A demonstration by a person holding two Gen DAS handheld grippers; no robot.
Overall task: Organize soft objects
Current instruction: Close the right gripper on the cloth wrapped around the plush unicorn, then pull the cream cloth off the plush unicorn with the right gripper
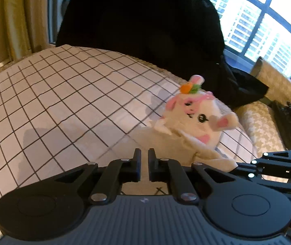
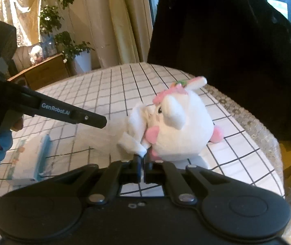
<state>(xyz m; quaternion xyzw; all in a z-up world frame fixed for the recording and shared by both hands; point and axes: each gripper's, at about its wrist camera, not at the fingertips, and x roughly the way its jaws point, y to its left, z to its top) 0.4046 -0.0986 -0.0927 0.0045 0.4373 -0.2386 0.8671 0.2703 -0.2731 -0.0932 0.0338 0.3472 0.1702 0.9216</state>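
Note:
A white plush bunny (image 1: 196, 116) with pink ears and an orange carrot on its head sits on a white cloth (image 1: 172, 143) on the checked cushion (image 1: 63, 94). In the right wrist view the bunny (image 2: 184, 130) stands just ahead, with the bunched cloth (image 2: 137, 130) against its face. My right gripper (image 2: 143, 159) is shut on a corner of the cloth. My left gripper (image 1: 144, 153) is nearly shut and empty, just left of the cloth; it also shows in the right wrist view (image 2: 102, 121), pointing at the cloth.
A pack of tissues (image 2: 31, 161) lies on the cushion at the left. A large black garment (image 1: 145, 20) hangs behind the bunny. A sofa with a patterned cover (image 1: 262, 122) is at the right. A wooden cabinet (image 2: 43, 71) and a potted plant (image 2: 72, 47) stand far left.

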